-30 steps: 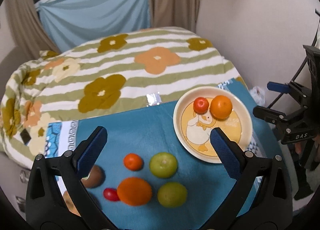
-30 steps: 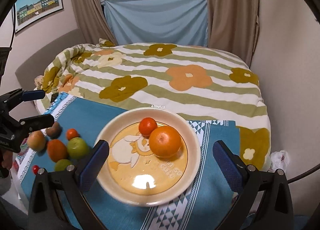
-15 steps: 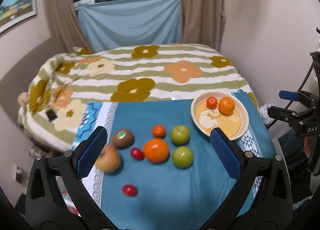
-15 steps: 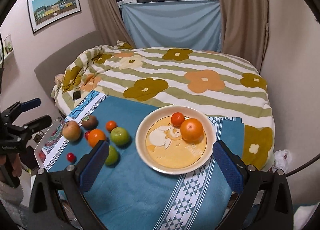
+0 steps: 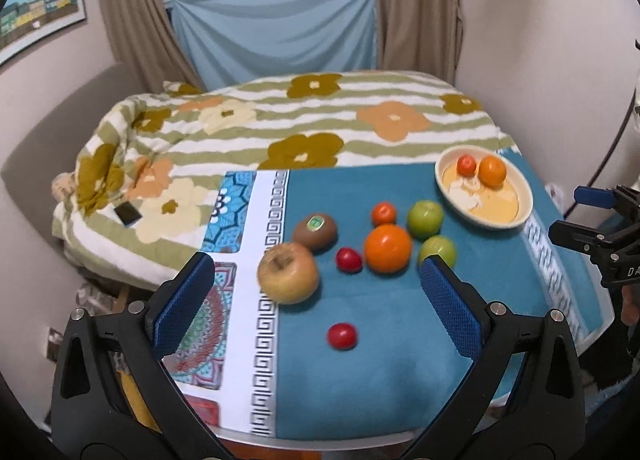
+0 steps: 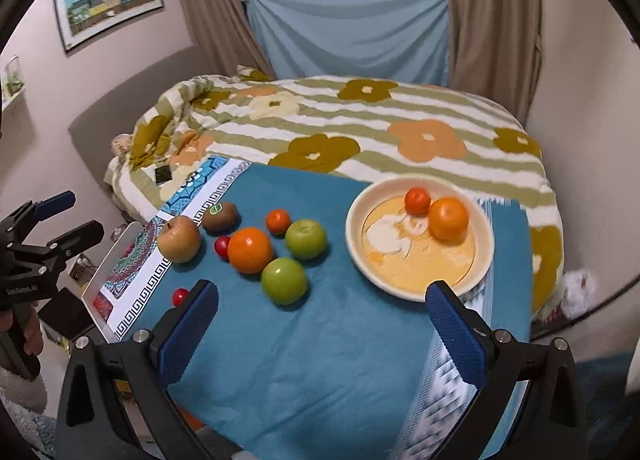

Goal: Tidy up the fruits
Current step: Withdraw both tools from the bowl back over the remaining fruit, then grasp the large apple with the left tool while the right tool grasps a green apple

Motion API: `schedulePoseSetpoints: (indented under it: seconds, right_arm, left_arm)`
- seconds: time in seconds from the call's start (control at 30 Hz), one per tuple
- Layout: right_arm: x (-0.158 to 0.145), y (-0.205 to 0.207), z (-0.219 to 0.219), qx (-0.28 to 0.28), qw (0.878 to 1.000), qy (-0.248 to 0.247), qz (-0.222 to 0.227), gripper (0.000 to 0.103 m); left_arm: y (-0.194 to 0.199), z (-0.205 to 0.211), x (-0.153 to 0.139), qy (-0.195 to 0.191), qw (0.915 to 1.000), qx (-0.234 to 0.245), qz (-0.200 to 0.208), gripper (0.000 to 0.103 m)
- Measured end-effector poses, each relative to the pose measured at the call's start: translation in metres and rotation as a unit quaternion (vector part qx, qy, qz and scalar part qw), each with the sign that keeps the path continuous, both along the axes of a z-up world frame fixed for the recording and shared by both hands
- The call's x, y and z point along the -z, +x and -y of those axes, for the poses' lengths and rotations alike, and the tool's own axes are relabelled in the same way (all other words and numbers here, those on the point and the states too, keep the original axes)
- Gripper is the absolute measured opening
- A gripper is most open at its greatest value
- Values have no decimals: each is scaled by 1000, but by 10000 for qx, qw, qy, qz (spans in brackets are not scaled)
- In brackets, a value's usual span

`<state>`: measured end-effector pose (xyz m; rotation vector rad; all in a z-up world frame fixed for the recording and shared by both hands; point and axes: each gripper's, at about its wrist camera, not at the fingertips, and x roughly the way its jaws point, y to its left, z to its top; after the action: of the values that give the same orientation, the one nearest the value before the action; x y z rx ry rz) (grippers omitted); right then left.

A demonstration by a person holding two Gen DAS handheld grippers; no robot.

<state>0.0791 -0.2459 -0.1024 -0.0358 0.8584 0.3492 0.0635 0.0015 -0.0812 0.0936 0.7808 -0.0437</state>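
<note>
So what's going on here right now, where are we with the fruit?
A person holds both grippers above the table, open and empty: left gripper, right gripper. The cream duck-print plate holds one orange and a small red-orange fruit. The yellowish apple, brown kiwi, two green apples and the rest lie loose on the blue cloth.

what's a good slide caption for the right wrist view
Open right tongs above blue cloth; plate holds two fruits, eight wait loose.
</note>
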Motion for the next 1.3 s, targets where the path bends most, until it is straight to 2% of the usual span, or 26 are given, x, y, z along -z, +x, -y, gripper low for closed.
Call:
schedulePoseSetpoints:
  seconds: [0.2, 0.33, 0.57, 0.73, 0.87, 0.97, 1.07, 1.27, 1.3]
  right_arm:
    - [26, -4, -35, 432, 9990, -38, -139, 103]
    - [45, 0, -51, 745, 9969, -67, -224, 103]
    - [76, 12, -69, 1152, 9928, -163, -278, 103]
    - [95, 22, -73, 1336, 9902, -270, -313, 100]
    - [104, 32, -75, 1382, 9888, -394, -409, 95]
    - [108, 36, -78, 1375, 9885, -456, -427, 94]
    - [110, 40, -81, 1369, 9884, -494, -433, 94]
    - [116, 51, -88, 1261, 9894, -503, -508, 80]
    - [117, 52, -90, 1239, 9896, -495, -531, 76]
  left_arm:
    - [19, -35, 36, -126, 9986, 426, -297, 103]
    - [37, -45, 61, -38, 9956, 834, -417, 103]
    - [68, -51, 101, 11, 9891, 1345, -601, 103]
    - [84, -47, 127, 56, 9836, 1625, -777, 97]
    - [91, -43, 137, 15, 9801, 1780, -881, 90]
    - [95, -43, 141, 39, 9791, 1822, -903, 89]
    - [98, -45, 145, 41, 9789, 1799, -971, 81]
    - [100, -50, 146, -35, 9774, 1843, -1035, 80]
    - [100, -50, 145, -32, 9772, 1851, -1044, 80]
